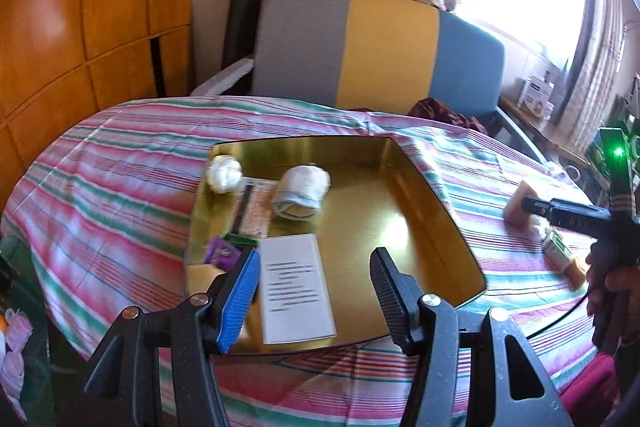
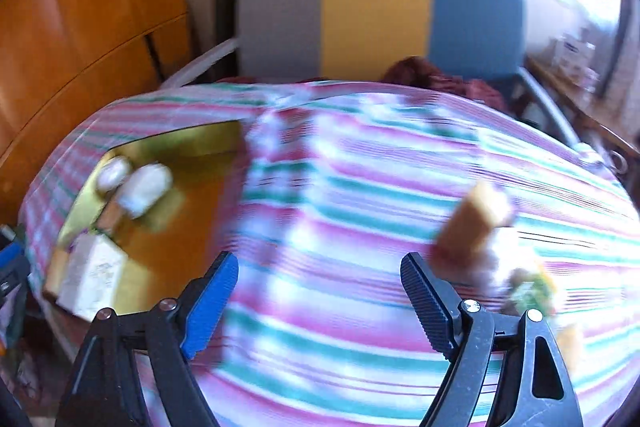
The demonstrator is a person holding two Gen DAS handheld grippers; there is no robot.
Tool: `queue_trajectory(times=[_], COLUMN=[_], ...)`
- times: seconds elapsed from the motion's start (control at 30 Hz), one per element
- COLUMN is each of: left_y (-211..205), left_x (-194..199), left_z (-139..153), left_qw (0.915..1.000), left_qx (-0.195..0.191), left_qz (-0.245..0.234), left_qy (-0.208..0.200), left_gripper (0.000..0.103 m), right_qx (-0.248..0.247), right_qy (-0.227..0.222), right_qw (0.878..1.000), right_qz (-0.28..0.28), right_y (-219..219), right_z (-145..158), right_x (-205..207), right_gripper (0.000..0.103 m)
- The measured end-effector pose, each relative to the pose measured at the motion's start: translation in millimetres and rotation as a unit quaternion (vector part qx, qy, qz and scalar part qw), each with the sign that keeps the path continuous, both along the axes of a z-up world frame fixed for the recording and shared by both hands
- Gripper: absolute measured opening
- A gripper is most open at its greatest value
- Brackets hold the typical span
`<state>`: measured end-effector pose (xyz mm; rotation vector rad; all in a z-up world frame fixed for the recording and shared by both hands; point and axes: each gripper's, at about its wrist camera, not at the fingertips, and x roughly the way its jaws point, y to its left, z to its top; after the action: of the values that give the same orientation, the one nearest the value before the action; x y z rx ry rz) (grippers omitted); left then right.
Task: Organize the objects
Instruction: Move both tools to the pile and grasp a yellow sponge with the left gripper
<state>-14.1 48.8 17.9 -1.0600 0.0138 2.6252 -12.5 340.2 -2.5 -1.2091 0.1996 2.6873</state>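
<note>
Spongy-looking tan block [image 2: 478,223] on the striped tabletop [image 2: 340,227] likely light and squashable, best pinched across its sides; both grippers' jaws apart, empty.

Tablecloth [image 1: 120,163]: pink, green and white stripes. Tray [image 1: 400,211]: gold. Chair back [image 1: 380,43]: grey, yellow, blue panels.
</note>
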Motion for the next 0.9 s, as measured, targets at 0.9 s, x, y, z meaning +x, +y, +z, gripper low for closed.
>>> queue_trajectory(times=[0.9], left_y=[248.6], left_x=[-19.0], left_z=[-22.8], left_qw=[0.9721], left_qx=[-0.027], left_qz=[-0.223], left_qy=[-0.066], left_gripper=[0.059], right_qx=[-0.171], right_qy=[0.056], right_qw=[0.92], right_qz=[-0.349], right_y=[215.7], right_z=[-24.7], right_x=[88.9], right_gripper=[0.089])
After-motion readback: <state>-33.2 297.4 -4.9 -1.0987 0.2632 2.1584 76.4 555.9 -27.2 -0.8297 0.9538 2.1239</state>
